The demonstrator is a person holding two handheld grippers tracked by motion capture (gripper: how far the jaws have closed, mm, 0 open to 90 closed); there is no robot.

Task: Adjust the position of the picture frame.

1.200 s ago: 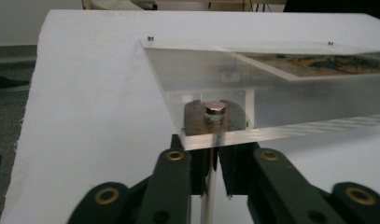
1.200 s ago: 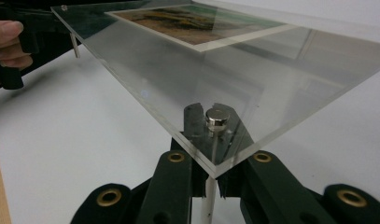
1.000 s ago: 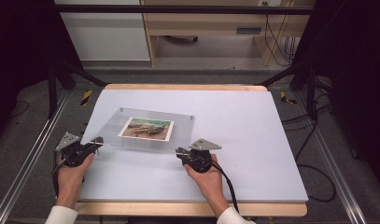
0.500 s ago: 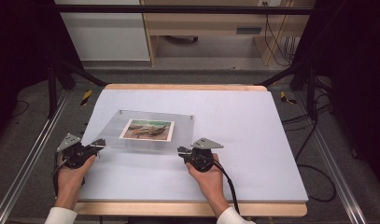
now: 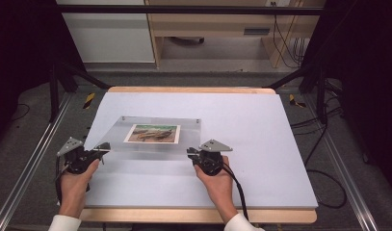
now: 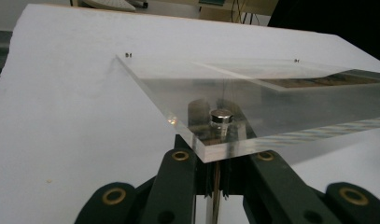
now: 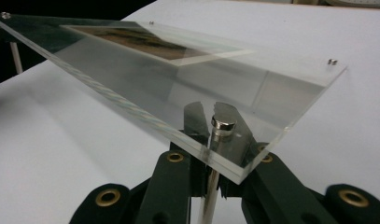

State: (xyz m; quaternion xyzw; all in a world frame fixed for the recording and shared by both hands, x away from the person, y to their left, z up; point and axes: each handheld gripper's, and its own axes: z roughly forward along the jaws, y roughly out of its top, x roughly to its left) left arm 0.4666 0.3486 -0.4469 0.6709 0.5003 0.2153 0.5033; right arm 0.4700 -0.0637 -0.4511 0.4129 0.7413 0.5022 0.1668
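clear plastic frame [image 5: 155, 137] with a photo [image 5: 152, 134] is pinched at its two near corners by the left claw [image 5: 103, 148] and right claw [image 5: 191, 153], above the white table [image 5: 261, 139].

white-topped wooden table [image 5: 261, 144] bearing a clear acrylic photo frame [image 5: 152, 134]

one clear frame [image 5: 155, 137], one photo [image 5: 152, 134], two claws, one table [image 5: 261, 134]

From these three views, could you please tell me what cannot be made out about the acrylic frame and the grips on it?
- Photo in the acrylic frame: too small in the high view, seen edge-on in both gripper views.
- Left gripper and right gripper tips: hidden beneath the frame's near corners.
- Far corner studs: too small.
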